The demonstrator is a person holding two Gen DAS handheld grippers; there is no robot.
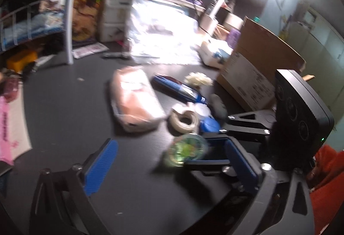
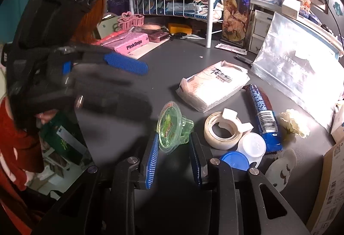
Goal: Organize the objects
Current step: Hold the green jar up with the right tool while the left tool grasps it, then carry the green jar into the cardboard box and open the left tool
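Task looks barely begun: right gripper (image 2: 174, 149) clamps the green jelly cup (image 2: 173, 130) at lower centre, left gripper (image 1: 169, 170) hangs agape, while tape roll (image 2: 221, 131), tissue pack (image 2: 212, 89) and blue snack bar (image 2: 263, 114) lie unsorted on desk (image 2: 172, 58).
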